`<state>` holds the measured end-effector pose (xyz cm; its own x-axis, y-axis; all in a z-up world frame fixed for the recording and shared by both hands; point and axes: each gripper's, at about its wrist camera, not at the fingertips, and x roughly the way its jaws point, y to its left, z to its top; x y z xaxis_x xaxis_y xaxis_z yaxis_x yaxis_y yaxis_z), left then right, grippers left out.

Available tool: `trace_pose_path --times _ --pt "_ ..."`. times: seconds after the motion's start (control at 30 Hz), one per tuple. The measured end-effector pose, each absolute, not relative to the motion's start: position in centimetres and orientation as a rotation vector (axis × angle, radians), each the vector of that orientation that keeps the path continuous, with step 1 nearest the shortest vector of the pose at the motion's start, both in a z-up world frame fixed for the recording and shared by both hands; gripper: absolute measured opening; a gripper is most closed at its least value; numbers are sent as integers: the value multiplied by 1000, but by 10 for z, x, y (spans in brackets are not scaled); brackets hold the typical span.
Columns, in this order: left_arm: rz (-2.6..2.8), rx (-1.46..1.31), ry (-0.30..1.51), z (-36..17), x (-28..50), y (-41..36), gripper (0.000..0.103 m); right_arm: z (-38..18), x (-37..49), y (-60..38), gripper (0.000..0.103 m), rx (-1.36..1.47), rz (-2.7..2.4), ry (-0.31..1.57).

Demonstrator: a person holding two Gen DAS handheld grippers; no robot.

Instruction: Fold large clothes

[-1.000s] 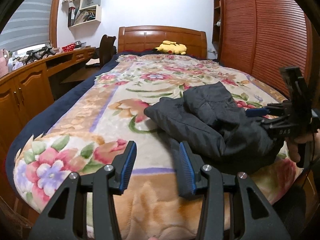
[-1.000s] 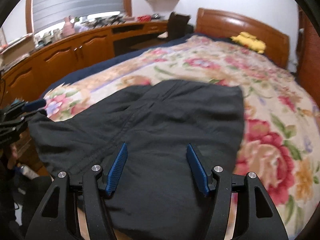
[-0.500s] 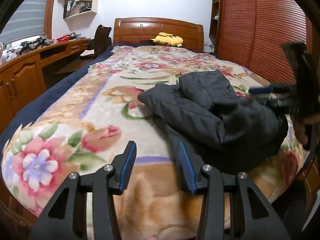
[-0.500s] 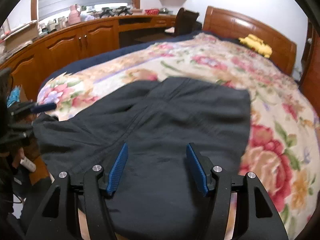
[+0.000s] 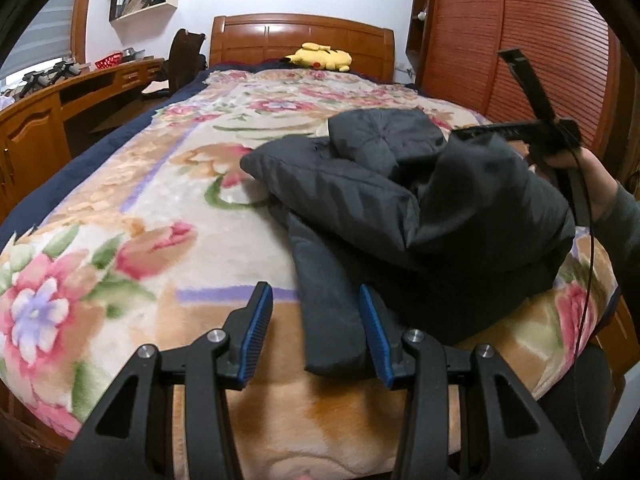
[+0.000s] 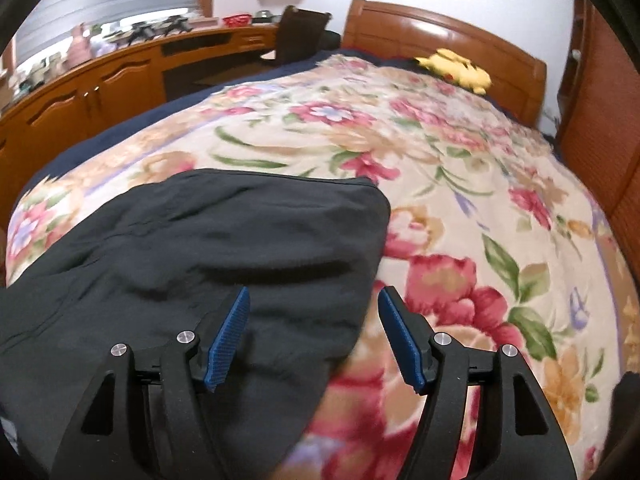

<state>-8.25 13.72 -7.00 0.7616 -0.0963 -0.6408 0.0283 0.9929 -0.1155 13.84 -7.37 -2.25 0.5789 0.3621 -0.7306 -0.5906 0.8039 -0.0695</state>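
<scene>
A dark padded jacket (image 5: 404, 196) lies bunched in a heap on the flowered blanket (image 5: 132, 208) near the foot of the bed. One sleeve (image 5: 332, 308) runs down toward the bed's edge. My left gripper (image 5: 316, 324) is open, with the sleeve's end between its blue pads (image 5: 256, 328). In the right wrist view the jacket (image 6: 208, 256) fills the lower left. My right gripper (image 6: 314, 336) is open over its right edge, holding nothing. The right gripper also shows in the left wrist view (image 5: 520, 130), above the jacket's right side.
A yellow plush toy (image 5: 320, 56) lies by the wooden headboard (image 5: 300, 36). A wooden desk and cabinets (image 5: 36, 128) run along the left of the bed. A slatted wardrobe (image 5: 520, 32) stands on the right. A dark chair (image 5: 184, 60) stands at the desk.
My left gripper has moved right and closer, so the sleeve now lies between its fingers. My right gripper has shifted right toward the jacket's edge. The jacket's right side has bunched higher.
</scene>
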Motion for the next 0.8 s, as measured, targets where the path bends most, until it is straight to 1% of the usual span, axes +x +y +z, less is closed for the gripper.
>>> trace_pose_path --times 0.23,0.4,0.5,0.6,0.8 --pt "-61 -118 720 -83 -76 136 45 -46 174 -62 69 -303 566 825" --pt "-62 -123 721 -84 -74 136 45 -58 189 -61 80 -285 569 843" --pt "-64 -126 719 -84 -74 136 45 -63 197 -64 85 -241 573 861" --pt "-73 -135 721 -84 -75 136 45 -69 204 -64 86 -209 582 882" --pt "-82 -139 729 -83 -77 133 45 -77 209 -59 86 -199 604 927"
